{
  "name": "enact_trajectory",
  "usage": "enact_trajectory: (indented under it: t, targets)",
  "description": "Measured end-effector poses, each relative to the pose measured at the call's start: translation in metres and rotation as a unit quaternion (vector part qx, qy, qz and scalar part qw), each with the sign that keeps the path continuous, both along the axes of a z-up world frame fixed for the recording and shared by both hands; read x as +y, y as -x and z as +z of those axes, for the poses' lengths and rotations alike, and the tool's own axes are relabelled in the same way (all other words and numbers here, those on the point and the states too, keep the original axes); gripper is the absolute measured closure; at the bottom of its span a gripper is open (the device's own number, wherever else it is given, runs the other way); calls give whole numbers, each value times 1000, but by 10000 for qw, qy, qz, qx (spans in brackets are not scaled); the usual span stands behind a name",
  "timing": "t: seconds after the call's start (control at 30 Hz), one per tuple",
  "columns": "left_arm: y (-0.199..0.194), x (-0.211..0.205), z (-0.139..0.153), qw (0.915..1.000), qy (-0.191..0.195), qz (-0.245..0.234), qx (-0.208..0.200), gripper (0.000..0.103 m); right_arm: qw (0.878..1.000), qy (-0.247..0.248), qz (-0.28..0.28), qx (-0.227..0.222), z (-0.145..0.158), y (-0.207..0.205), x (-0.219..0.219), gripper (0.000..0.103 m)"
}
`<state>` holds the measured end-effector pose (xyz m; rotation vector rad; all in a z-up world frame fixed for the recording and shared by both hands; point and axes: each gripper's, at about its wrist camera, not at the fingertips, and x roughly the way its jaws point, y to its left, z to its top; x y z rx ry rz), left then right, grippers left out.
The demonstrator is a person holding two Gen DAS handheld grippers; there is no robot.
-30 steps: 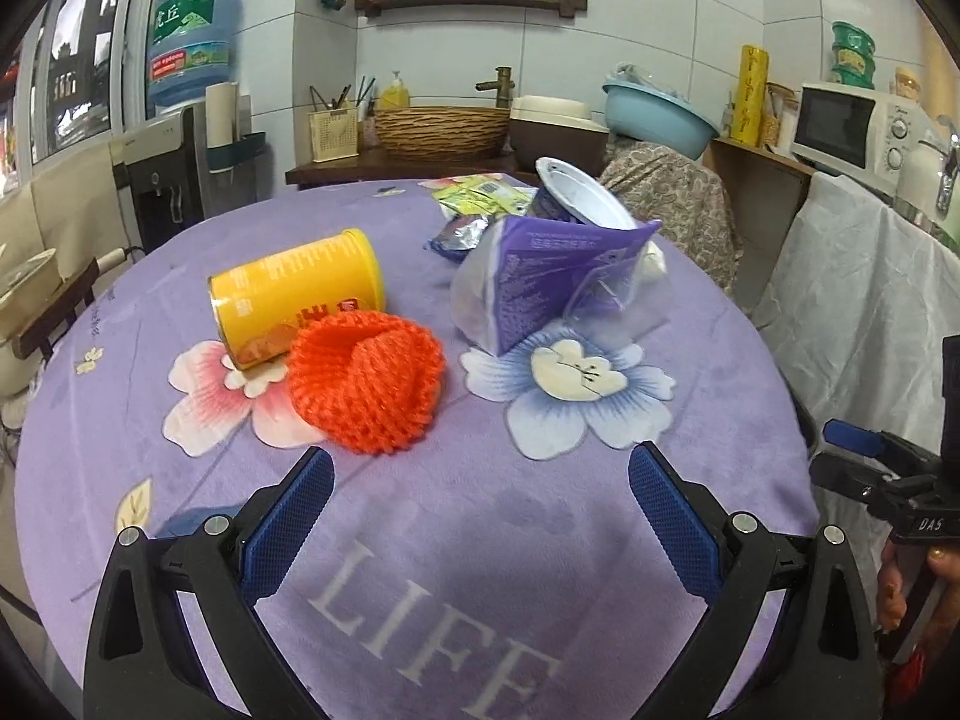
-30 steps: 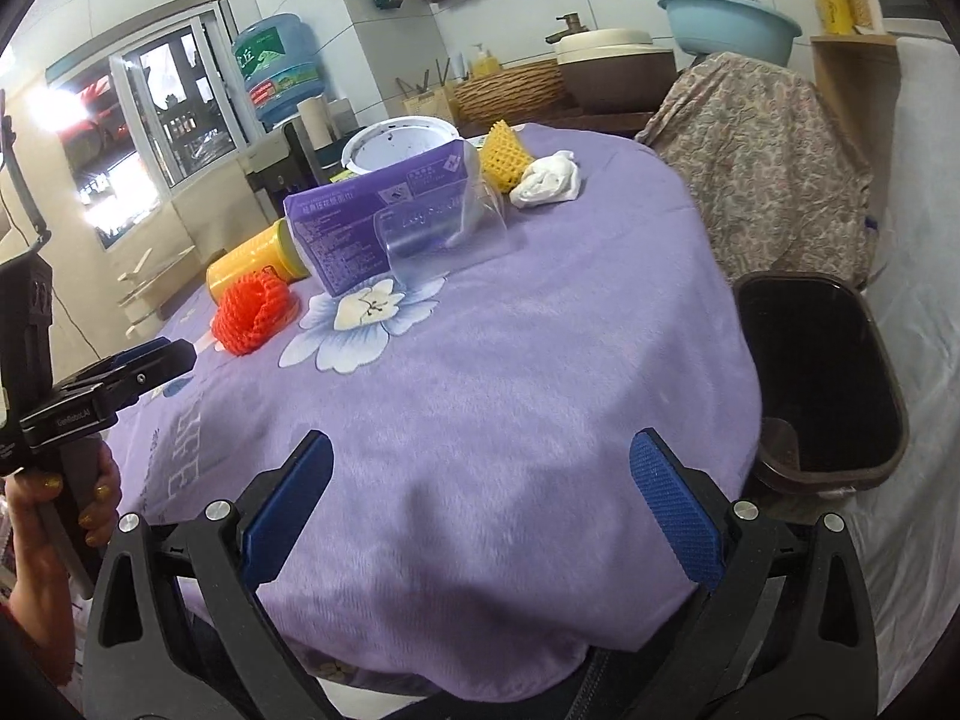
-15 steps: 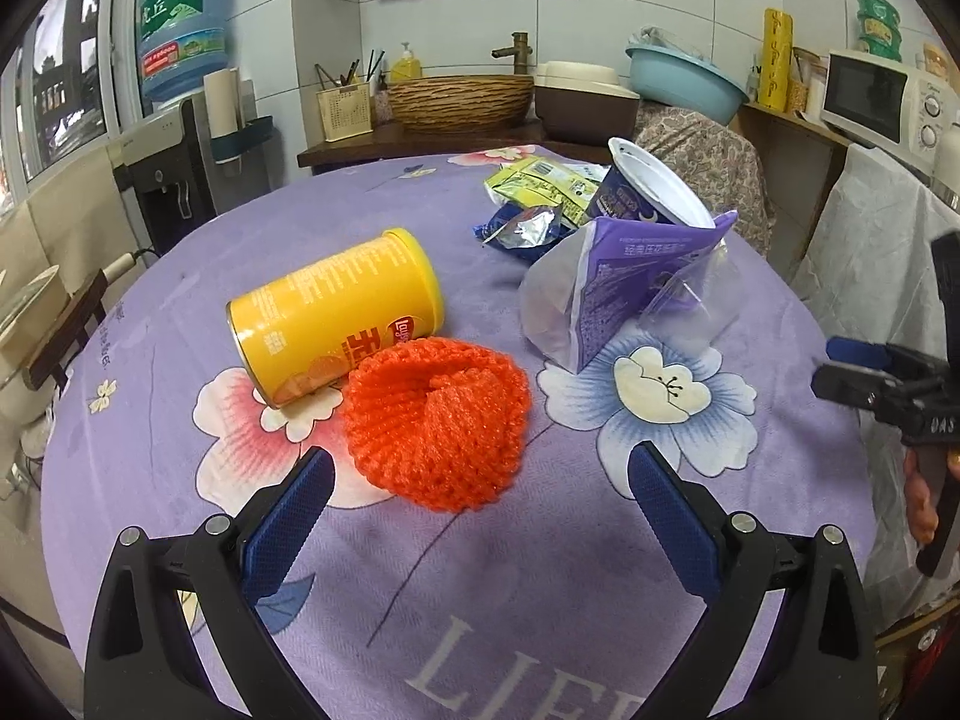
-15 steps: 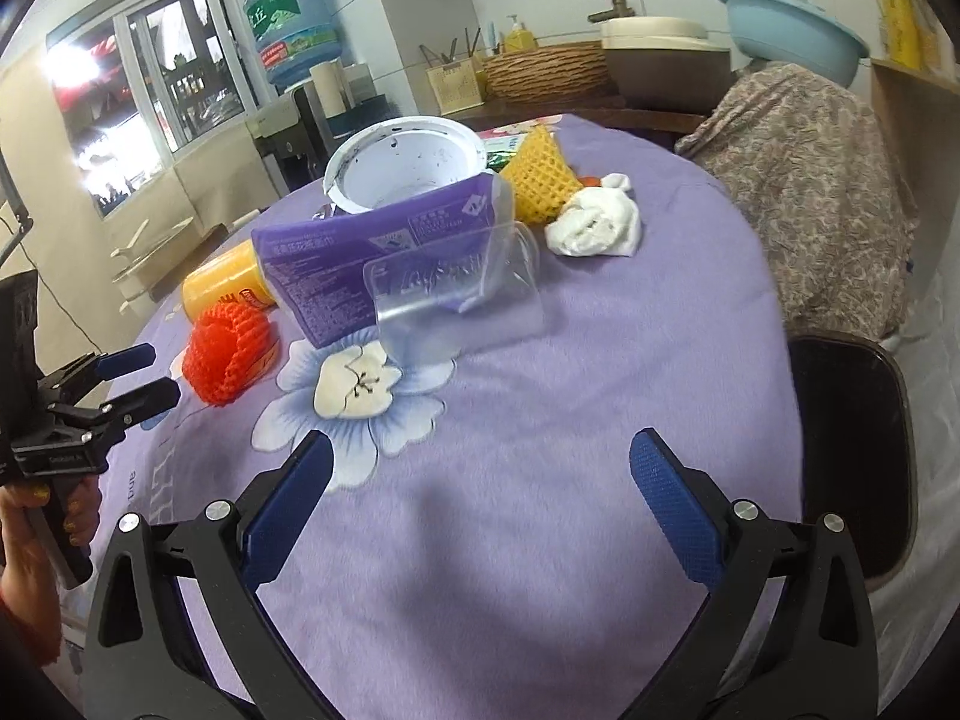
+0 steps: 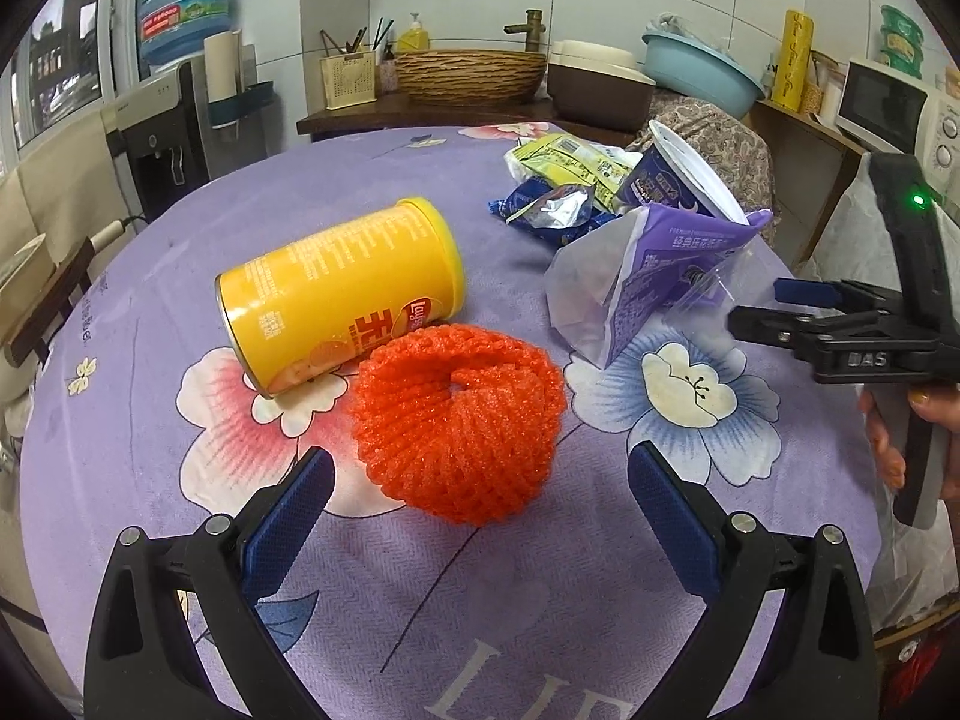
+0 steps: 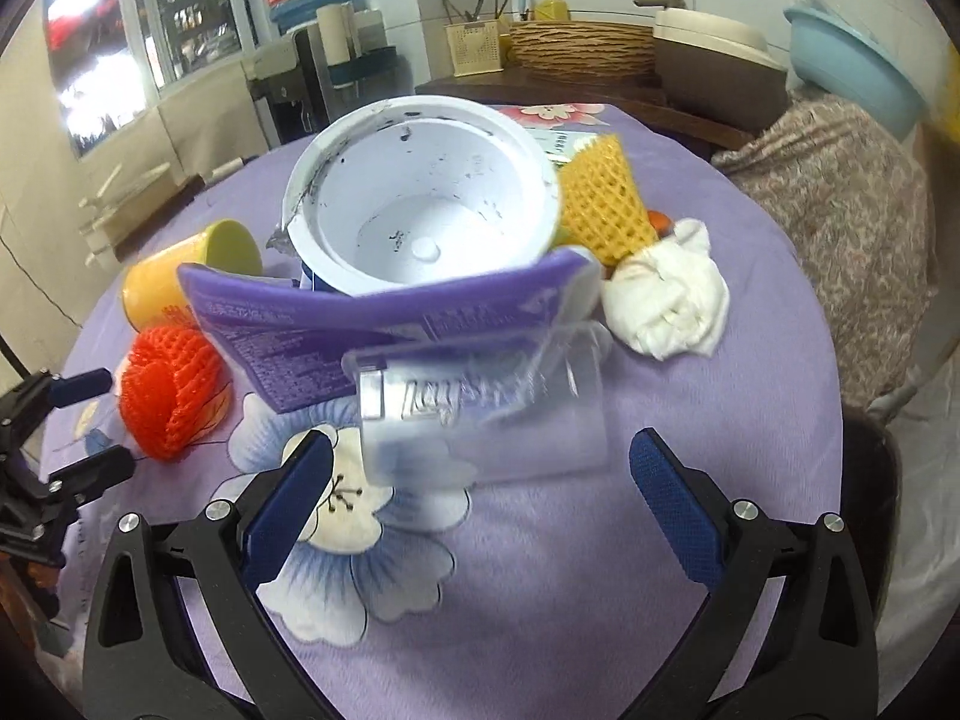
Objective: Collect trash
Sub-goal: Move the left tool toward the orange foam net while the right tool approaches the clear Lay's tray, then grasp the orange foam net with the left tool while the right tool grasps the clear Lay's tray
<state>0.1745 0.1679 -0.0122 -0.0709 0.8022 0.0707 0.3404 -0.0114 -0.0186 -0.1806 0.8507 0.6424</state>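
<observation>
Trash lies on a round purple flowered table (image 5: 150, 276). My left gripper (image 5: 480, 495) is open, its blue pads on either side of an orange foam net (image 5: 459, 420). A yellow chip can (image 5: 342, 294) lies on its side just behind the net. My right gripper (image 6: 480, 495) is open, right in front of a clear plastic package (image 6: 480, 414) with a purple card (image 6: 336, 330). Behind it stands a white tub (image 6: 420, 204), tipped toward me, with a yellow foam net (image 6: 606, 204) and a crumpled white tissue (image 6: 666, 300) to its right.
Snack wrappers (image 5: 558, 180) lie at the table's far side. A dark bin (image 6: 870, 480) stands below the table's right edge. A covered chair (image 6: 840, 180), a counter with a basket (image 5: 471, 75) and a water dispenser (image 5: 180, 60) stand behind.
Both grippers have moved forward over the table. The left one has closed in around the orange net; the right one has come up to the clear package.
</observation>
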Motion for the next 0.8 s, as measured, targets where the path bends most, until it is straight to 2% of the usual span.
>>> enact_trajectory:
  t: [0.13, 0.27, 0.3, 0.33, 0.6, 0.67, 0.8]
  targets:
    - [-3, 0, -1, 10000, -35, -8, 13, 6, 9993, 339, -121, -49, -6, -10, 12, 5]
    - [-8, 3, -4, 9999, -78, 40, 50, 6, 9996, 197, -159, 86, -9, -17, 9, 6]
    - [-10, 4, -4, 9999, -83, 51, 80, 6, 9997, 168, -141, 137, -10, -19, 9, 9]
    - [-12, 5, -5, 9999, -89, 48, 109, 6, 9996, 149, -104, 208, -11, -20, 9, 17]
    - [-29, 8, -9, 9991, -306, 56, 272, 7, 9997, 126, -82, 184, -9, -14, 7, 19]
    - [-32, 8, -10, 9990, -317, 42, 316, 12, 9997, 45, -92, 223, -9, -13, 4, 19]
    - [-36, 13, -13, 9991, -139, 87, 385, 31, 9997, -19, -88, 220, -6, -8, -1, 20]
